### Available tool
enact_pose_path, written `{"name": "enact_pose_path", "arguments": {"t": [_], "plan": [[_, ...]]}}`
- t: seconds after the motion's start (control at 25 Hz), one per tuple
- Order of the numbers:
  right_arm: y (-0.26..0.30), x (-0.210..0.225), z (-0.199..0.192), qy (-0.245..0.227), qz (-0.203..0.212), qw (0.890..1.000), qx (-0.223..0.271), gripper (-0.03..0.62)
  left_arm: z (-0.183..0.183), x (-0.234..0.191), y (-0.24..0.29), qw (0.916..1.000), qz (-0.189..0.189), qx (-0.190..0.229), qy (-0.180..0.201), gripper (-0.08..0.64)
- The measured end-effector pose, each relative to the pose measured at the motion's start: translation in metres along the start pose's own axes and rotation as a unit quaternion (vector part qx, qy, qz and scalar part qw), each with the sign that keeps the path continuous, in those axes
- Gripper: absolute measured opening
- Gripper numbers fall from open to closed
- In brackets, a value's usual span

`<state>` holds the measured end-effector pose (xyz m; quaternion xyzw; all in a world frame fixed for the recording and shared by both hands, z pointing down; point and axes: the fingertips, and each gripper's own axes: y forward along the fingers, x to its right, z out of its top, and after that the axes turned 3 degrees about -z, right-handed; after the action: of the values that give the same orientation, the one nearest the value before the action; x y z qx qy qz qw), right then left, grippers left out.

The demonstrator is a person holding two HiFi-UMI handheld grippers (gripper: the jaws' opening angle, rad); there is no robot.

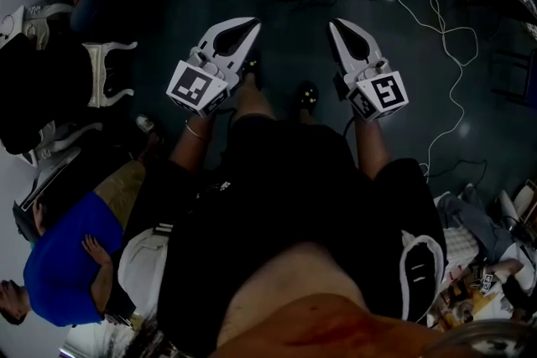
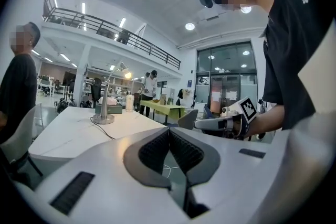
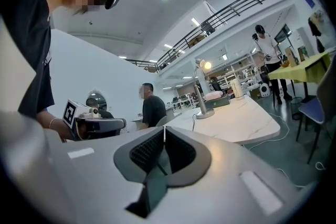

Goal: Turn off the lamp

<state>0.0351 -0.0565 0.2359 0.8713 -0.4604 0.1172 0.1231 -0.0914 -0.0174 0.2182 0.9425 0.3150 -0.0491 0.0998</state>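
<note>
At ten o'clock past the left gripper (image 2: 169, 129), jaws together and empty, the lit lamp (image 2: 104, 107) stands on the surface (image 2: 63, 134). The right gripper (image 3: 164, 128), also closed on nothing, has it at one o'clock. A closed tip, raised slowly, should press its switch without tipping it.

The lamp (image 2: 105, 98) ahead of me was a slim silver one, standing upright on a round base toward the far edge of the white tabletop (image 2: 68, 131). Its head glowed yellow, lit. Its dark cord (image 2: 106, 132) trailed toward the near edge.
</note>
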Motion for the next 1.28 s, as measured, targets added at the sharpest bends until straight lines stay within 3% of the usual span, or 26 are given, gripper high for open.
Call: {"name": "enact_pose_path", "arguments": {"t": [0.32, 0.56, 0.84, 1.28], "plan": [[0.042, 0.004, -0.014, -0.001, -0.011, 1.000, -0.013, 0.000, -0.011, -0.038, 0.015, 0.9997, -0.020, -0.010, -0.010, 0.008], [0.059, 0.018, -0.033, 0.005, -0.034, 0.999, -0.033, 0.002, -0.038, -0.046, 0.029, 0.9986, -0.035, -0.035, -0.017, 0.008], [0.078, 0.025, -0.054, -0.013, -0.027, 0.999, -0.044, 0.002, -0.062, -0.047, 0.041, 0.9974, -0.055, -0.044, -0.014, 0.008], [0.113, 0.042, -0.091, -0.017, -0.050, 0.996, -0.065, 0.021, -0.102, -0.080, 0.047, 0.9989, -0.022, -0.035, -0.024, 0.008]]}}
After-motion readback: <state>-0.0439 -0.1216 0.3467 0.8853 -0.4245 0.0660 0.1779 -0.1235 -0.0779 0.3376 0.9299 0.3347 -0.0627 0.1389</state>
